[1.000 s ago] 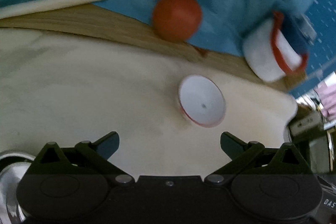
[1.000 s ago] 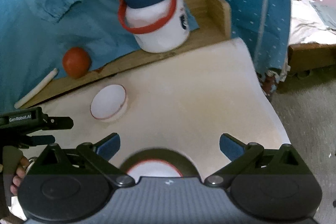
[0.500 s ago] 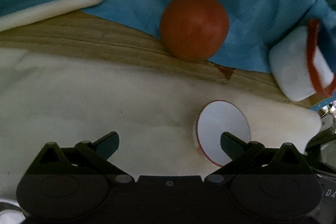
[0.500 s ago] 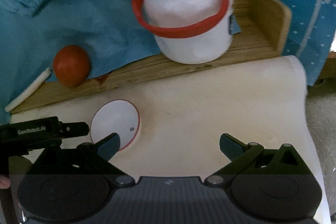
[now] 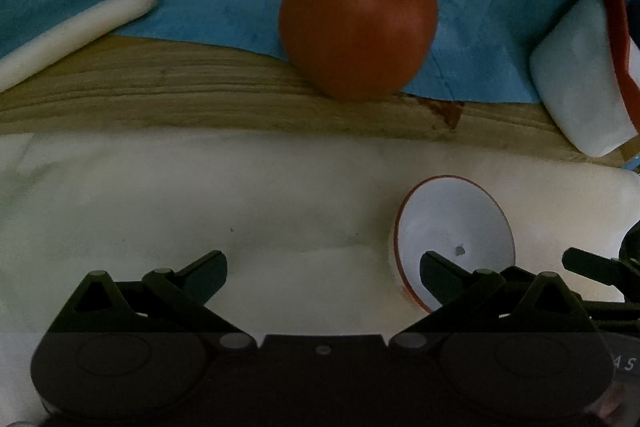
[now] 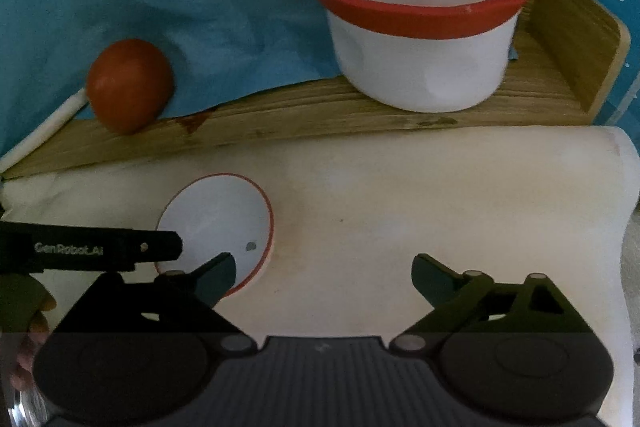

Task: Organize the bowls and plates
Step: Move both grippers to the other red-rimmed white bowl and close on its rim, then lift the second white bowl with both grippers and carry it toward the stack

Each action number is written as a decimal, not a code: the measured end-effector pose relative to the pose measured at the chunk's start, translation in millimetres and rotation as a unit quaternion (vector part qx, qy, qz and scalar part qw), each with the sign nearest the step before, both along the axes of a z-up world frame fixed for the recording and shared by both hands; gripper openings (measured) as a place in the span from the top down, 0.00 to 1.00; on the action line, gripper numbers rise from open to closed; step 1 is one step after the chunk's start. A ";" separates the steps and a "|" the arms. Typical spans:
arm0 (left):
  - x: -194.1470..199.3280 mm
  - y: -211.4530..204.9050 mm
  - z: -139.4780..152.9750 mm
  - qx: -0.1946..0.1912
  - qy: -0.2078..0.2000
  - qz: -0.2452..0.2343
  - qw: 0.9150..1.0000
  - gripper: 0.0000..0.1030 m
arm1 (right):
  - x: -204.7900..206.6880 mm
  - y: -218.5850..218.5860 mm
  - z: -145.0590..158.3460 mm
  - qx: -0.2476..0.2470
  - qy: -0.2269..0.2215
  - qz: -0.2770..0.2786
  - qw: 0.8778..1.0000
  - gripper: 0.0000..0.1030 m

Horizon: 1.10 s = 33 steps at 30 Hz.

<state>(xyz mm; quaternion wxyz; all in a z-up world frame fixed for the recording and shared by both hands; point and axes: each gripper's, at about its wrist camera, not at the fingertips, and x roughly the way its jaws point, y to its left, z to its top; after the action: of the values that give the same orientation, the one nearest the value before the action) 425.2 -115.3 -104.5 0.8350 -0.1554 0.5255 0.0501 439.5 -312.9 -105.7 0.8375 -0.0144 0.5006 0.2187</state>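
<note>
Both hand-held grippers have come in closer and lower over the past second toward a small white bowl with a red rim, which now looks larger in both views than it did a moment ago. The bowl sits upright on the pale cloth covering the table, near the wooden ledge at its back.

The right hand-held gripper points steeply down at the cloth. Its jaws have just been closing a little but are released and wide, with nothing between them; the bowl lies beside its left fingertip, partly behind it. The left hand-held gripper is also angled steeply down, jaws spread and empty. In its own view the bowl sits behind the tip of its right finger, not between the two. From the right wrist view, a finger of the left hand-held gripper reaches across the bowl's near left edge; whether it touches I cannot tell.

Judging by this, the bowl is the next piece to be gathered, and neither gripper has taken it yet.

On the ledge rest an orange-red ball, a white stick and a white jar with a red handle.
</note>
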 end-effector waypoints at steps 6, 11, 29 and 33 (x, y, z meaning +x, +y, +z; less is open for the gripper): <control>7.3 -2.6 -0.5 0.005 0.000 -0.024 1.000 0.08 | 2.4 0.6 -6.5 0.012 0.012 0.012 1.000 0.27; 10.7 -3.9 0.4 0.005 0.002 -0.033 0.999 0.20 | 2.7 10.0 -5.8 0.014 0.014 0.029 0.999 0.45; 22.2 -15.2 11.2 -0.049 -0.003 -0.055 0.997 0.82 | 4.0 12.4 -4.3 0.066 0.039 0.026 0.997 0.84; 19.4 -13.7 12.6 -0.057 -0.011 -0.056 0.997 0.87 | 5.2 7.3 -4.9 0.072 0.043 0.017 0.996 0.85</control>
<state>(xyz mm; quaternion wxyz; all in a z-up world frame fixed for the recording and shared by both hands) 444.6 -129.0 -91.8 0.8319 -0.1737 0.5263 -0.0289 444.6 -305.5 -110.6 0.8099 0.0466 0.5192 0.2689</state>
